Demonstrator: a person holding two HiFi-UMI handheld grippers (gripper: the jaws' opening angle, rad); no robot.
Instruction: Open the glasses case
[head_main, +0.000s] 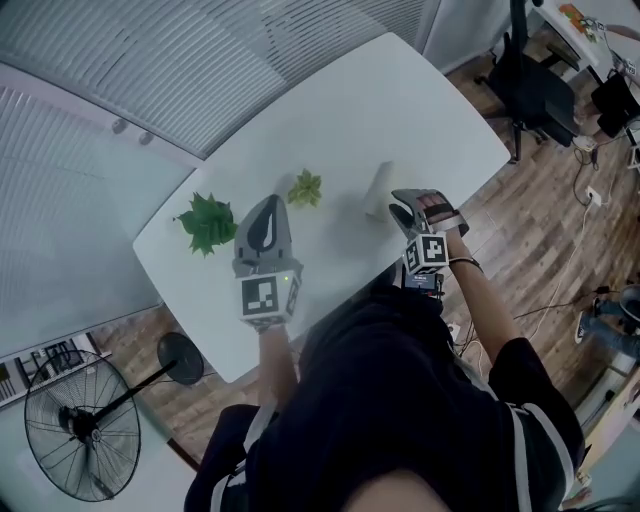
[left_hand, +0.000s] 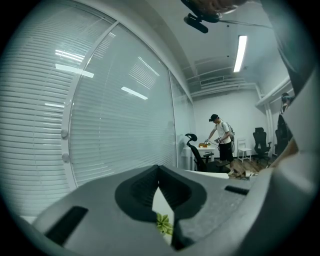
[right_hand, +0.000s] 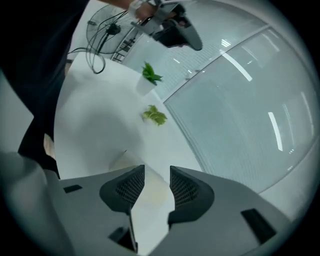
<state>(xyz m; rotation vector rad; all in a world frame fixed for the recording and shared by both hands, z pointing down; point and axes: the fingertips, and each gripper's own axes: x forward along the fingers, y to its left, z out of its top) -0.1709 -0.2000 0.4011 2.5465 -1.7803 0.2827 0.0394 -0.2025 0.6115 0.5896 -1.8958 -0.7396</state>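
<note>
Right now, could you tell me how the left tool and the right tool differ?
The left tool has its jaws together; the right tool has them apart. The left tool points nearly level; the right tool tilts down at the white case. Both grip nothing.

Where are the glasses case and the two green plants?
glasses case (head_main: 377, 188): head view, its white body
light green plant (head_main: 305, 188): head view, leaf cluster
dark green plant (head_main: 208, 222): head view, middle leaves
</note>
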